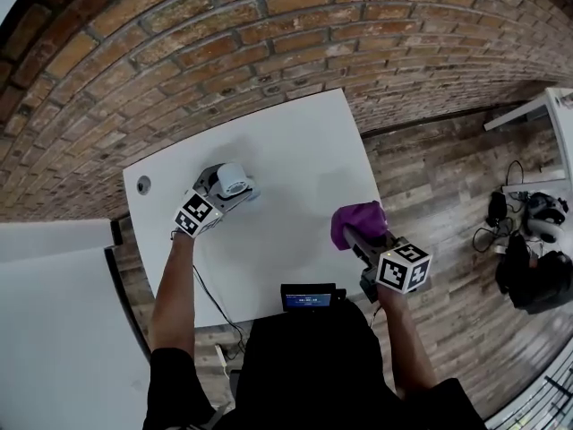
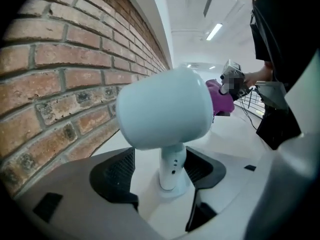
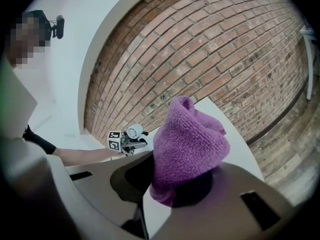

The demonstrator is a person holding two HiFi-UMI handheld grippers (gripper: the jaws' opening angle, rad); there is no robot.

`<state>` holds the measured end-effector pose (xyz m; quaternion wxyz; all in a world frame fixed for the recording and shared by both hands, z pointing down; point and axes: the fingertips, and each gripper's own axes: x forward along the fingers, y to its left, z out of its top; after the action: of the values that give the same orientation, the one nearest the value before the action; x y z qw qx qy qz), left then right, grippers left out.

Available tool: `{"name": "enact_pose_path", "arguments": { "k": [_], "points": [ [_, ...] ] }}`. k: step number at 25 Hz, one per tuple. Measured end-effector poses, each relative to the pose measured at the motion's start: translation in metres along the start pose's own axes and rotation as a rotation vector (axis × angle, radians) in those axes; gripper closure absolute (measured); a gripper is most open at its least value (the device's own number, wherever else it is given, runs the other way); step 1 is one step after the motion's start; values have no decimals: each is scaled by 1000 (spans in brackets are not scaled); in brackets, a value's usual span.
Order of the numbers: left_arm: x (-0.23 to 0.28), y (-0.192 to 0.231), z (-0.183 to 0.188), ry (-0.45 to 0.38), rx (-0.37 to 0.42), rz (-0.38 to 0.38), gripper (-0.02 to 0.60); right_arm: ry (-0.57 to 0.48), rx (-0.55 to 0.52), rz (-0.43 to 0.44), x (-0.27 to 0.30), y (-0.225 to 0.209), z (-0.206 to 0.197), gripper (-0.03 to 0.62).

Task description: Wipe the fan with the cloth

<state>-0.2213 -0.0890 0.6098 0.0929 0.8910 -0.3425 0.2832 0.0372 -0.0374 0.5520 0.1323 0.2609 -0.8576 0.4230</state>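
Observation:
A small pale blue-white fan (image 1: pixel 231 181) stands upright on the white table (image 1: pixel 295 141) near its back left. My left gripper (image 1: pixel 226 193) is open around it. In the left gripper view the fan's stem (image 2: pixel 171 166) rises between the two black pads (image 2: pixel 116 173) with a gap on each side, and its round head (image 2: pixel 165 109) fills the middle. My right gripper (image 1: pixel 360 238) hovers at the table's right edge, shut on a bunched purple cloth (image 1: pixel 356 220). In the right gripper view the cloth (image 3: pixel 187 144) sticks up out of the jaws, with the fan (image 3: pixel 134 131) far behind it.
A brick wall (image 1: pixel 224 34) runs behind the table. A small screen device (image 1: pixel 308 297) sits at the table's front edge, and a cable hole (image 1: pixel 143 184) is at the left corner. Cables and dark gear (image 1: pixel 533 249) lie on the wooden floor to the right.

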Motion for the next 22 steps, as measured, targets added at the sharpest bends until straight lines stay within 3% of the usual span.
{"name": "enact_pose_path", "arguments": {
  "k": [3, 7, 13, 22],
  "points": [
    [-6, -3, -8, 21, -1, 0, 279, 3, 2, 9, 3, 2, 1, 531],
    [-6, -5, -12, 58, 73, -34, 285, 8, -4, 19, 6, 4, 5, 531],
    [-4, -12, -14, 133, 200, -137, 417, 3, -3, 16, 5, 5, 7, 531],
    [-3, -13, -15, 169, 253, -185, 423, 11, -4, 17, 6, 7, 7, 532]
  ]
}}
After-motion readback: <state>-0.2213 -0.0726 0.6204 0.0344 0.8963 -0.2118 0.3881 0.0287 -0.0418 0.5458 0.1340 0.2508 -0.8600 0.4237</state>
